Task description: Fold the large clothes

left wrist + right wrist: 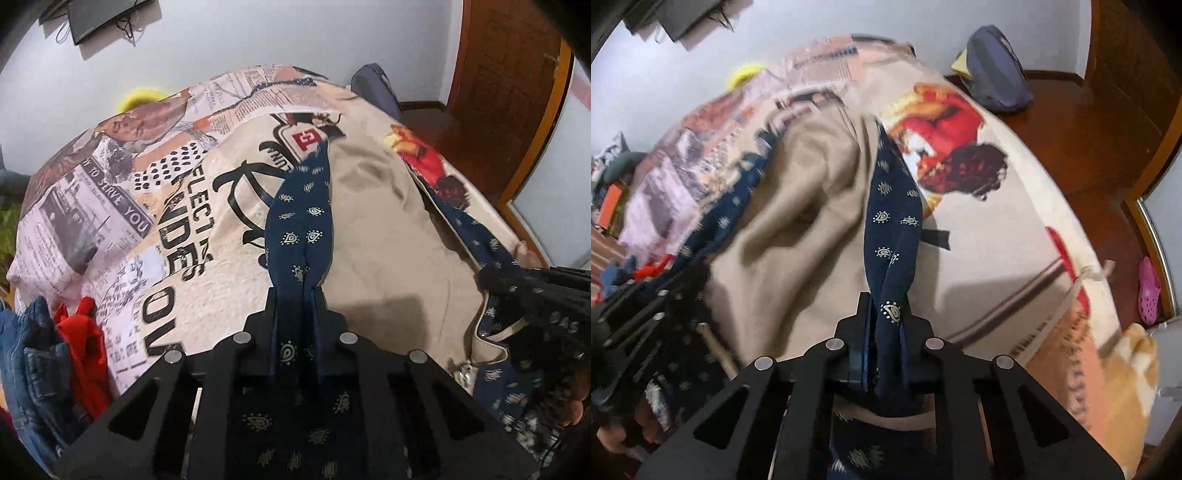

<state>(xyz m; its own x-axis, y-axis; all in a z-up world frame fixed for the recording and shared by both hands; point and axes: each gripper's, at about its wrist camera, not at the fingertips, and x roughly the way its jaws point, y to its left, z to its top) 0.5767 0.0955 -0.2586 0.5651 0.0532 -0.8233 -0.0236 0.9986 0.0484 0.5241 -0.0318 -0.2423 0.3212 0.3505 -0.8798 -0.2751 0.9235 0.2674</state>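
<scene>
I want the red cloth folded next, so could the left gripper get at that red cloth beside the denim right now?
Probably not yet. The left gripper is shut on the navy paisley garment; the red cloth lies uncovered off to its left.

Each wrist camera sits just behind its own fingers and looks steeply down along them, close above the bed point(110, 229). The left view faces the bed's printed left half; the right view faces its right half. Both share the beige garment point(376, 206) and wall point(258, 33).
</scene>
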